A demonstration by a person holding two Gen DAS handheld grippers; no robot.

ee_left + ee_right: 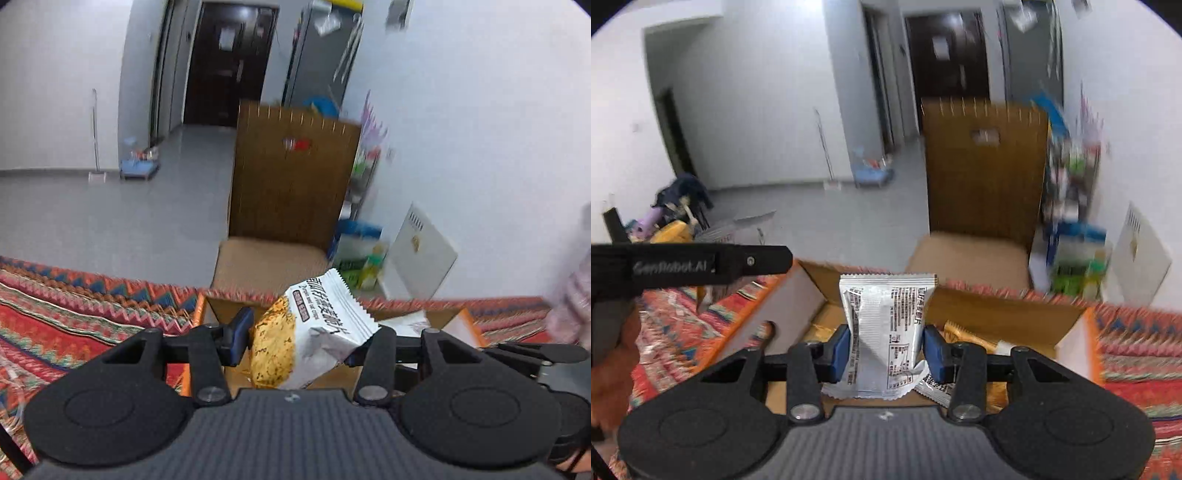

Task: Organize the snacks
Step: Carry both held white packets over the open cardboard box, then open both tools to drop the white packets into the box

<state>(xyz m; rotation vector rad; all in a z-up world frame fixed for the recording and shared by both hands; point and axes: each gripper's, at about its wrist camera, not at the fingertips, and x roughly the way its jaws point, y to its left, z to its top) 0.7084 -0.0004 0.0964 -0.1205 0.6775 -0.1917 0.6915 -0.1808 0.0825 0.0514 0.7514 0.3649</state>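
In the left wrist view my left gripper [301,339] is shut on a white snack packet [314,332] printed with a yellow crisp; the packet tilts to the right and hides the right pad. Below it lies an open cardboard box [218,306] with orange edges. In the right wrist view my right gripper [886,350] is shut on a silver-white snack packet [884,325], held upright with its printed back facing me, between both blue pads. It hangs over the same open box [798,295], where gold-wrapped snacks [964,338] and another white packet [934,391] lie.
The box sits on a red patterned cloth [74,306] covering the table. Behind the table stands a wooden chair [291,184] with a tan seat. Right of the chair is a cluttered shelf [1071,192]. The left gripper's arm [690,264] crosses the right wrist view's left side.
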